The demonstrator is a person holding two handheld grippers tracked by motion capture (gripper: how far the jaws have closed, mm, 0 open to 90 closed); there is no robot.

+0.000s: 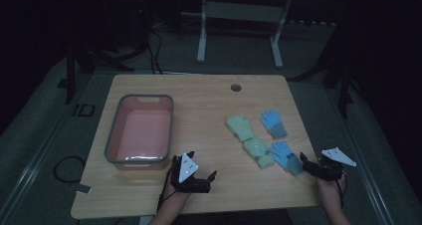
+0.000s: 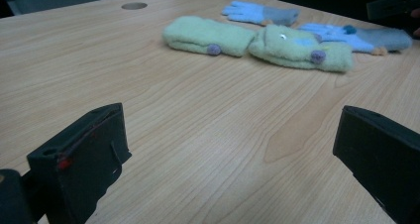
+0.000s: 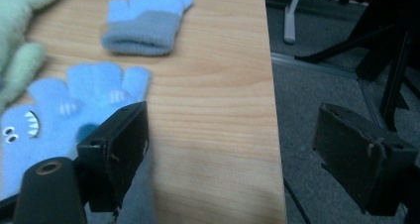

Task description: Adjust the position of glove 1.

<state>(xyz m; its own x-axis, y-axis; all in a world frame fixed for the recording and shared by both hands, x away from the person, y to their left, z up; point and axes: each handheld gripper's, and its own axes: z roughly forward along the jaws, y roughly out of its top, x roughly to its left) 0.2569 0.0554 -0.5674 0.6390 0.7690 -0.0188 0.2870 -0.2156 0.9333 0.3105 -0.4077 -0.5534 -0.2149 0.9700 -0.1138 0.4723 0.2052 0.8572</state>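
Right gripper (image 1: pixel 309 166) beside near blue glove (image 1: pixel 287 156), jaws spread, nothing held. Left gripper (image 1: pixel 201 179) idle, jaws spread. Likely pre-grasp step; next: shift left over cuff, pinch.

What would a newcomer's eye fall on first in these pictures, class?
Probably the four small gloves on the right half of the wooden table: two green gloves lying end to end, and two blue gloves beside them. Next comes the pink tub with a grey rim on the left half. Near the front edge, the left gripper and right gripper are both open.
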